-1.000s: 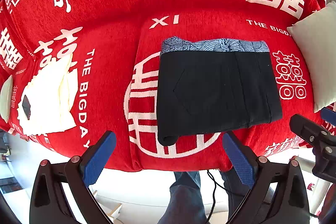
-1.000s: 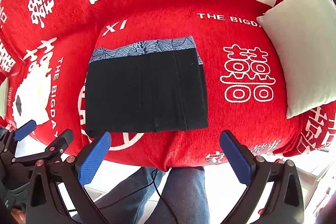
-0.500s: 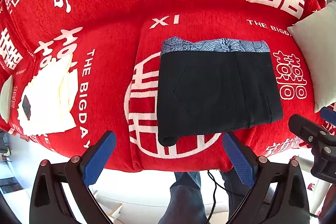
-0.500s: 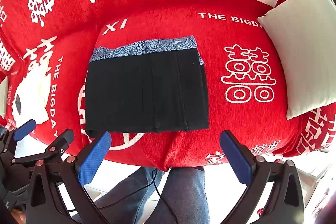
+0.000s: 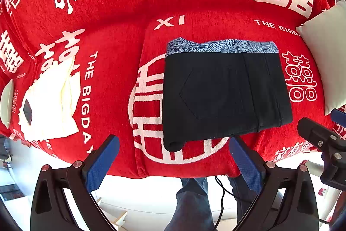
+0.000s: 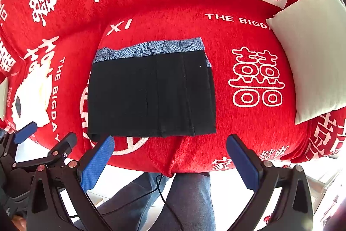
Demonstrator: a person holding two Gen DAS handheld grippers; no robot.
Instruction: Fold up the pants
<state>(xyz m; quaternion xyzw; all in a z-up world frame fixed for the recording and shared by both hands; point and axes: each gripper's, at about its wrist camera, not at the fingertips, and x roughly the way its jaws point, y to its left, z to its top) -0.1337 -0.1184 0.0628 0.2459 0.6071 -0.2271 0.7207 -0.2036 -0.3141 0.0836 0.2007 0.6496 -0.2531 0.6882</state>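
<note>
The black pants (image 5: 222,96) lie folded into a flat rectangle on the red sofa seat, with a blue patterned waistband (image 5: 220,47) along the far edge. They also show in the right wrist view (image 6: 151,94). My left gripper (image 5: 173,163) is open and empty, held off the sofa's front edge, in front of the pants' near left corner. My right gripper (image 6: 170,162) is open and empty, held in front of the pants' near right edge. Neither touches the pants.
The sofa is covered with a red cloth (image 5: 112,36) printed with white characters. A cream folded garment (image 5: 49,101) lies at the left. A pale cushion (image 6: 311,53) stands at the right. The person's legs in jeans (image 6: 188,200) and a cable are below.
</note>
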